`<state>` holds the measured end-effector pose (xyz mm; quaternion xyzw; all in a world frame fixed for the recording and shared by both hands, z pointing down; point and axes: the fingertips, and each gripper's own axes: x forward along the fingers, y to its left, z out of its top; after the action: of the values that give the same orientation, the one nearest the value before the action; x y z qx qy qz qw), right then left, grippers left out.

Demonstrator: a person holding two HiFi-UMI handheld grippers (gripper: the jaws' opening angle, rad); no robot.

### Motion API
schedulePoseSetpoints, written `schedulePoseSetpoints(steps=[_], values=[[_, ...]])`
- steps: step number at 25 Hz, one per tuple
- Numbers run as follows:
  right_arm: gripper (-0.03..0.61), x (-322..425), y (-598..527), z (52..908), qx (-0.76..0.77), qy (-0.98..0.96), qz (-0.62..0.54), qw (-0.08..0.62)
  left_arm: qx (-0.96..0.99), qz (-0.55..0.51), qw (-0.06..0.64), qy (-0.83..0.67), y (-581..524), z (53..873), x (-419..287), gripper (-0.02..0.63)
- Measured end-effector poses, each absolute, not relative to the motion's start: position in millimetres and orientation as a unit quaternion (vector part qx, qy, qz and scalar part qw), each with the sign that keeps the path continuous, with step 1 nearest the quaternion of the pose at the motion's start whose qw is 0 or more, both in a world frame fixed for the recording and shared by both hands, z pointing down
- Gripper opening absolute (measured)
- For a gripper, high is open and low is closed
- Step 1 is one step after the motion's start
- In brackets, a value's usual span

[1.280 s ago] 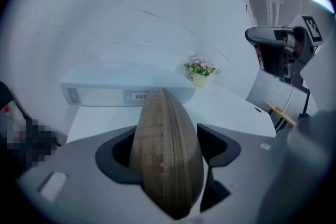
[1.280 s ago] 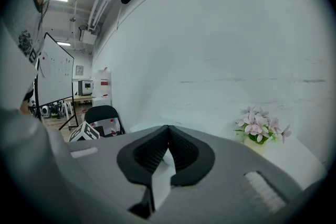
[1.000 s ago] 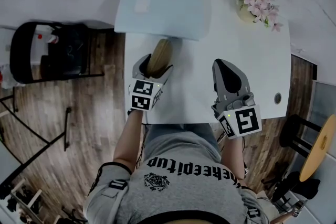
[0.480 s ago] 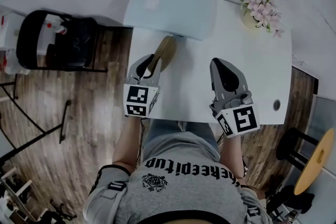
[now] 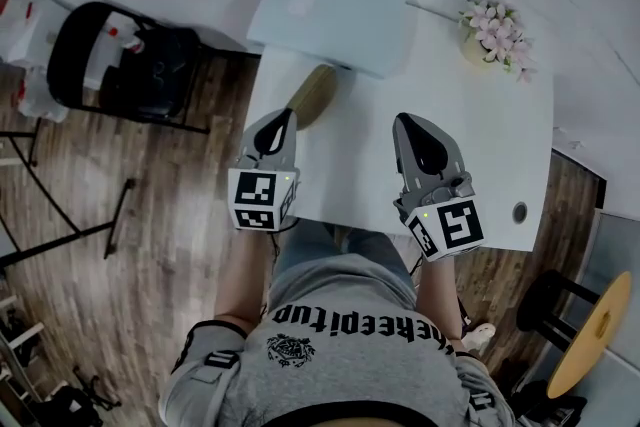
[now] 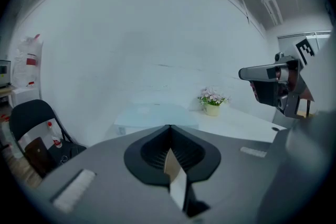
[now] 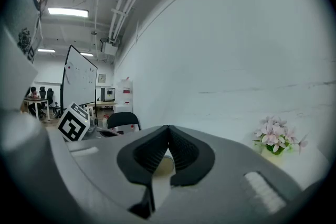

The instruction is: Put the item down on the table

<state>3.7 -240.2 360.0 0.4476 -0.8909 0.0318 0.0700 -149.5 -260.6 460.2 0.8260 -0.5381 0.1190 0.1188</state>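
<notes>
The item, a tan wooden oval piece (image 5: 312,95), lies flat on the white table (image 5: 500,145) near its left edge. Just short of the item's near end sits my left gripper (image 5: 281,120), shut, with nothing held between its pads. In the left gripper view its jaws (image 6: 169,131) meet at the tips, and only a thin tan and white sliver shows through the slit. My right gripper (image 5: 412,123) hovers over the table's middle, shut and empty. Its jaws (image 7: 168,129) also meet in the right gripper view.
A pale blue flat board (image 5: 335,15) lies at the table's far edge, just beyond the item. A pot of pink flowers (image 5: 490,23) stands at the far right corner. A black chair (image 5: 120,55) stands on the wood floor at the left. A round wooden stool (image 5: 590,335) is at the lower right.
The left gripper drew back toward the person, off the wooden item, and its jaws went from wide open to shut. The item stayed on the table. The right gripper hardly moved.
</notes>
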Motion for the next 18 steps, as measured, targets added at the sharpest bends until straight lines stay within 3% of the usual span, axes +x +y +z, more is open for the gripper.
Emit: schedulePoseSetpoints(steps=[18], values=[[-0.003,11,-208,346,0.39,-0.919,0.014,0.05,0.788,0.062,0.07,-0.608,-199,387,-148,0.015]])
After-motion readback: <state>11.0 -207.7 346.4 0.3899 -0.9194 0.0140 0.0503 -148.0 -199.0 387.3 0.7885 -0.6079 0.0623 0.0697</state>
